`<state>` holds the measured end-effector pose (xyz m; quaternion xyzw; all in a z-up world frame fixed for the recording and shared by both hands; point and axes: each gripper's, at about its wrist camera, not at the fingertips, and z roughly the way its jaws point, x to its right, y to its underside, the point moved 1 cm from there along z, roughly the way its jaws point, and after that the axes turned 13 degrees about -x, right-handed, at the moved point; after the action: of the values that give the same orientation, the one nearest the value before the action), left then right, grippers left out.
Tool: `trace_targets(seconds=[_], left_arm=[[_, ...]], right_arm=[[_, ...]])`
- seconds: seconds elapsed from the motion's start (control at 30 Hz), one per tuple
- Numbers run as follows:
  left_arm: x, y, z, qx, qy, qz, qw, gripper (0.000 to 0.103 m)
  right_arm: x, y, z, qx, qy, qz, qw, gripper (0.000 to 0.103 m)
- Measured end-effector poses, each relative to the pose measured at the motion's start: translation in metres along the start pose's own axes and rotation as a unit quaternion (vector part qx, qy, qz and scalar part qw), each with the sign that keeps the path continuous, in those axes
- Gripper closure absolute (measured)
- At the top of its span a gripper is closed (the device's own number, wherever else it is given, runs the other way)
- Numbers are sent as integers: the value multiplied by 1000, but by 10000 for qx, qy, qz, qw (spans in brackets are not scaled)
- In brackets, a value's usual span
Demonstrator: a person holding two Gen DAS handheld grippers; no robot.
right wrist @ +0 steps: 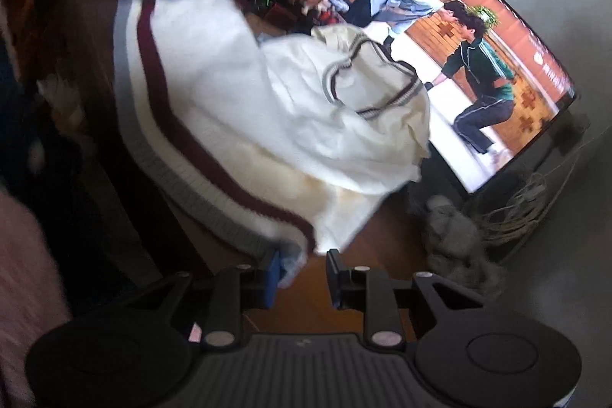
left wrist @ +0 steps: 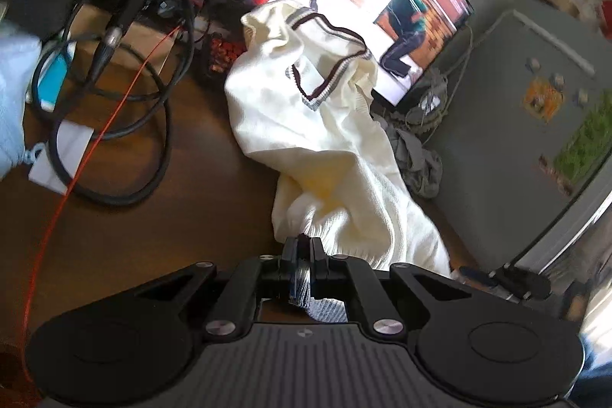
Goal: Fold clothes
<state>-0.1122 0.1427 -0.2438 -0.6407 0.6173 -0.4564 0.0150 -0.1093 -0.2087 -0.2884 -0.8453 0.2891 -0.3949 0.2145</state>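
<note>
The cream ribbed-knit sweater with maroon and grey stripes lay crumpled on the brown wooden table before the television, so my left gripper, clenched on its hem, should pull it flat while my right gripper stood released.

Sweater: cream knit; maroon and grey stripes along V-neck and hem band. Tabletop: brown wood. Cables: black, one thin red wire. Gripper pads: blue. Crumpled cloth: grey.
</note>
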Motion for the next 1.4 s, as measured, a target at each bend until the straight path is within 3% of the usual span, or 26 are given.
trace_targets(seconds=[0.17, 0.33, 0.43, 0.57, 0.67, 0.7, 0.9, 1.0, 1.03, 1.07, 1.17, 1.4], left_arm=[[11, 4, -6, -90, -218, 350, 9991, 98], [19, 10, -12, -138, -392, 589, 9974, 98], [28, 13, -15, -156, -449, 836, 9954, 98], [38, 19, -19, -194, -477, 1119, 9924, 96], [43, 21, -16, -314, -498, 1255, 9903, 93], [44, 22, -15, -342, -519, 1291, 9897, 93], [59, 21, -8, -474, -651, 1870, 9790, 93], [69, 19, 0, -534, -769, 2217, 9706, 79], [73, 17, 4, -519, -887, 2333, 9670, 67], [77, 16, 9, -504, -1005, 2448, 9630, 64], [88, 11, 25, -471, -1309, 2796, 9500, 64], [100, 10, 50, -740, -1404, 3224, 9332, 63]], right_arm=[[8, -2, -13, 433, -936, 460, 9936, 79], [-7, -15, -10, 794, -1791, 53, 9806, 78], [-23, -23, 3, 649, -1850, -478, 9794, 77], [-26, -31, 11, 626, -1962, -545, 9770, 78], [-8, -35, 17, 643, -2682, -7, 9612, 90], [-3, -37, 20, 670, -2796, 235, 9575, 101], [42, -56, 49, 732, -2803, 1569, 9442, 101], [65, -75, 71, 638, -2662, 2086, 9389, 101], [73, -82, 78, 639, -2644, 2197, 9369, 101], [80, -89, 84, 639, -2626, 2308, 9347, 101], [101, -108, 107, 462, -2511, 2539, 9329, 101], [104, -124, 154, -209, -2577, 2715, 9271, 100]])
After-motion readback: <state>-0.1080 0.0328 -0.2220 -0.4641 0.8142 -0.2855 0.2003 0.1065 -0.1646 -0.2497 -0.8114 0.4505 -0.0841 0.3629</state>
